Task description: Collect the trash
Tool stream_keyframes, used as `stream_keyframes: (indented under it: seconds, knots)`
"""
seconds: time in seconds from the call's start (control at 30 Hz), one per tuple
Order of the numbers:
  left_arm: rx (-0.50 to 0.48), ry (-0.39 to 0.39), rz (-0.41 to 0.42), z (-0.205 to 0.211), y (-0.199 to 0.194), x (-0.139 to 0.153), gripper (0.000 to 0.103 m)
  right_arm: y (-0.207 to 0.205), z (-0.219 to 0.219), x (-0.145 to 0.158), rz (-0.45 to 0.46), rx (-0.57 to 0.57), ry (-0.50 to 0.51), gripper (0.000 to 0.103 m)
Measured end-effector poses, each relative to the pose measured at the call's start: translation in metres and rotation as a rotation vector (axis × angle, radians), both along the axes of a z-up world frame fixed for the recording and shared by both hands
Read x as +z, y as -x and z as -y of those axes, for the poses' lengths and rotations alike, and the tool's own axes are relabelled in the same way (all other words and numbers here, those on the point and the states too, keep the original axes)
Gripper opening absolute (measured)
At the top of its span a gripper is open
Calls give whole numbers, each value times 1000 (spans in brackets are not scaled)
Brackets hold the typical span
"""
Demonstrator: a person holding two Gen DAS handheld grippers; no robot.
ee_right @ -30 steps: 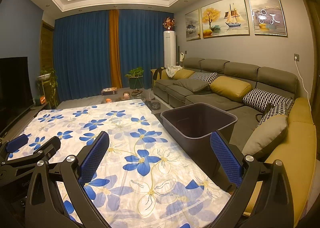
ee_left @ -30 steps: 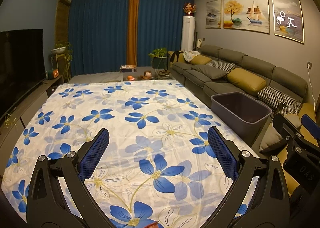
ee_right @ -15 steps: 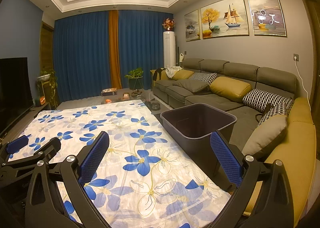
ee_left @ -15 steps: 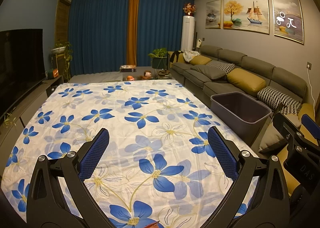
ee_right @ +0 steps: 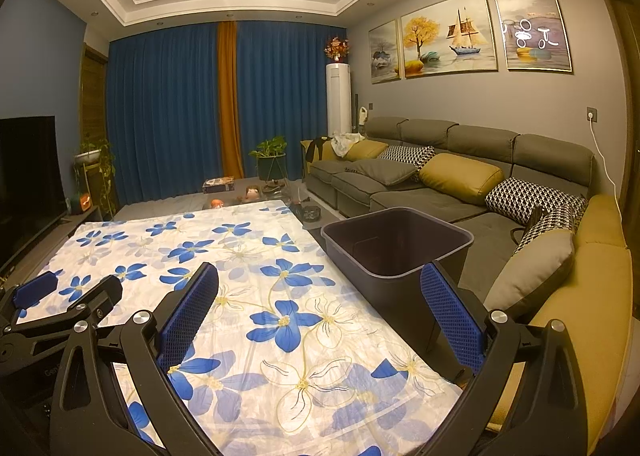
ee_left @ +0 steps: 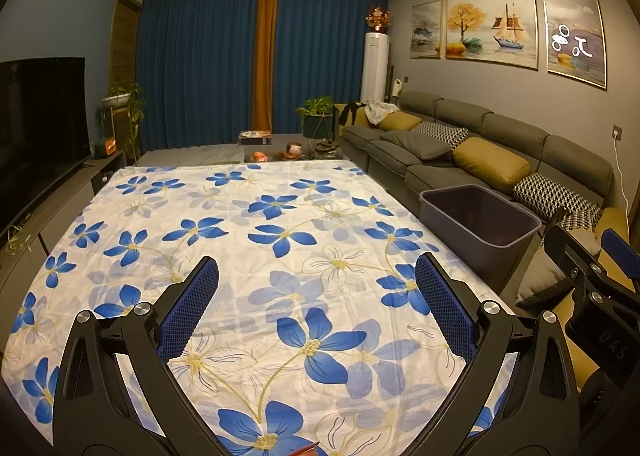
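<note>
A dark grey plastic bin (ee_left: 478, 217) (ee_right: 400, 234) stands at the right edge of a table under a white cloth with blue flowers (ee_left: 256, 240) (ee_right: 224, 256). Its inside looks dark and bare. My left gripper (ee_left: 316, 296) hovers open over the cloth's near middle, nothing between its fingers. My right gripper (ee_right: 320, 298) is open too, held above the table's right edge just short of the bin. Each gripper shows at the side of the other's view. A small reddish scrap (ee_left: 306, 450) peeks in at the bottom edge of the left wrist view.
A long grey sofa (ee_right: 440, 183) with yellow and patterned cushions runs along the right wall, close behind the bin. A television (ee_left: 36, 123) on a low cabinet lines the left. Beyond the table are a low stand with small items (ee_left: 276, 151) and a potted plant (ee_left: 318, 119).
</note>
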State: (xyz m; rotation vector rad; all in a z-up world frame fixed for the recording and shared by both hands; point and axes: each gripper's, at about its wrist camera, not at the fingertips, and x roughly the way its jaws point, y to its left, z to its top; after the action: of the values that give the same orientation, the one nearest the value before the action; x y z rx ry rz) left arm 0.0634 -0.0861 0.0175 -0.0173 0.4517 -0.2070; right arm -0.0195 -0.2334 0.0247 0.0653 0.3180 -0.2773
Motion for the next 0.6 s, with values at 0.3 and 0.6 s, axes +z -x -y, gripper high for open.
stream_keyframes:
  seconds: [0.3, 0.6]
  knots:
    - [0, 1, 1, 0, 0, 0, 97, 1, 0, 1, 2, 0, -1, 97]
    - [1, 0, 1, 0, 0, 0, 97, 1, 0, 1, 3, 0, -1, 97]
